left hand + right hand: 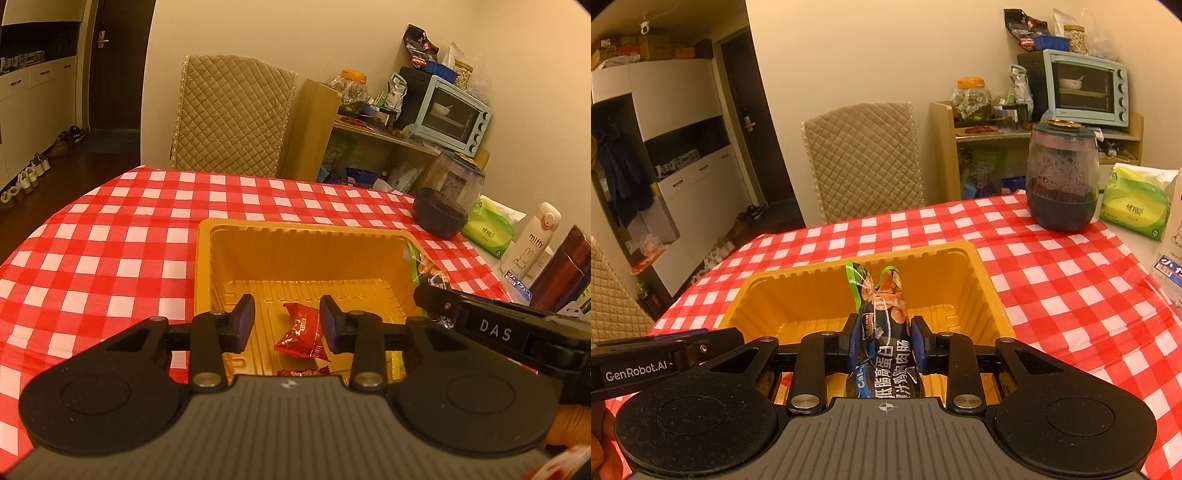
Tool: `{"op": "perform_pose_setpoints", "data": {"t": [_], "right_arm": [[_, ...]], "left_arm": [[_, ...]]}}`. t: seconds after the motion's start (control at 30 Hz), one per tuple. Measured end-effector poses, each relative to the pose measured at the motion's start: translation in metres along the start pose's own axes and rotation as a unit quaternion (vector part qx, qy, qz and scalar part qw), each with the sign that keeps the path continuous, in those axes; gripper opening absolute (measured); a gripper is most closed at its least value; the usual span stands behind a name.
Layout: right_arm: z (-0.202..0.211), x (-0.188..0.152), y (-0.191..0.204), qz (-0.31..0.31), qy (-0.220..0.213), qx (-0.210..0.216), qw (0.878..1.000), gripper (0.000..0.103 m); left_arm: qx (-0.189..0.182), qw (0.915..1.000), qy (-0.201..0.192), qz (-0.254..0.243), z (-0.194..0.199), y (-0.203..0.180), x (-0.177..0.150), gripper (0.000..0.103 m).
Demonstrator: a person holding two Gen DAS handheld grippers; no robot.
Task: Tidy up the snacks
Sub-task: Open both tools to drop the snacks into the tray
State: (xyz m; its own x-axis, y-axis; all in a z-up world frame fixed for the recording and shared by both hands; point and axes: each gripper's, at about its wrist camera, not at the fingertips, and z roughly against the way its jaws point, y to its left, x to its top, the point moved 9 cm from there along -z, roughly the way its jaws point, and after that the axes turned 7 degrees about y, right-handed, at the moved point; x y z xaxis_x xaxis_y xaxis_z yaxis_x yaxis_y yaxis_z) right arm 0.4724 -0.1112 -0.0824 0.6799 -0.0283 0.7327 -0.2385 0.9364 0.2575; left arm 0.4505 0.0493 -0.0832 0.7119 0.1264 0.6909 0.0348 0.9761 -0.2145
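Note:
A yellow plastic tray (pixel 207 258) sits on the red checked tablecloth; it also shows in the right wrist view (pixel 990 291). My left gripper (pixel 287 325) is open above the tray's near end, with a red snack packet (pixel 301 334) lying on the tray floor between its fingers. A second red packet (pixel 303 372) shows just below it. My right gripper (pixel 884 345) is shut on a dark sausage snack packet (pixel 884 354) with a green top, held over the tray. The right gripper's body (pixel 495 332) shows at the tray's right side in the left wrist view.
A dark jar (pixel 1062 177), a green tissue pack (pixel 1134 206), a white miffy bottle (pixel 532 240) and a brown flask (pixel 565 269) stand at the table's right. A quilted chair (pixel 864 162) is behind the table. A shelf with a toaster oven (pixel 1086 86) stands by the wall.

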Motion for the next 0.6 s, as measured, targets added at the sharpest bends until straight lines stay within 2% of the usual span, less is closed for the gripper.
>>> {"op": "perform_pose_setpoints", "data": {"t": [0.23,0.3,0.37,0.43,0.6], "right_arm": [[-0.003,-0.001,0.004,0.001,0.0,0.01,1.0,0.029],[-0.003,-0.001,0.006,0.002,-0.002,0.024,1.0,0.029],[-0.003,-0.001,0.008,-0.001,-0.006,0.038,0.999,0.035],[-0.001,0.0,0.005,-0.008,-0.015,0.032,0.999,0.058],[0.007,0.007,-0.004,-0.026,-0.035,0.021,0.999,0.06]], "left_arm": [[0.004,1.0,0.002,0.0,-0.001,0.002,-0.002,0.036],[0.005,1.0,0.004,-0.001,-0.002,0.003,-0.003,0.036],[0.006,1.0,0.005,0.0,-0.002,0.004,-0.004,0.037],[0.007,1.0,0.005,-0.001,-0.002,0.005,-0.004,0.04],[0.009,0.9999,0.007,0.0,-0.003,0.006,-0.006,0.042]]}}
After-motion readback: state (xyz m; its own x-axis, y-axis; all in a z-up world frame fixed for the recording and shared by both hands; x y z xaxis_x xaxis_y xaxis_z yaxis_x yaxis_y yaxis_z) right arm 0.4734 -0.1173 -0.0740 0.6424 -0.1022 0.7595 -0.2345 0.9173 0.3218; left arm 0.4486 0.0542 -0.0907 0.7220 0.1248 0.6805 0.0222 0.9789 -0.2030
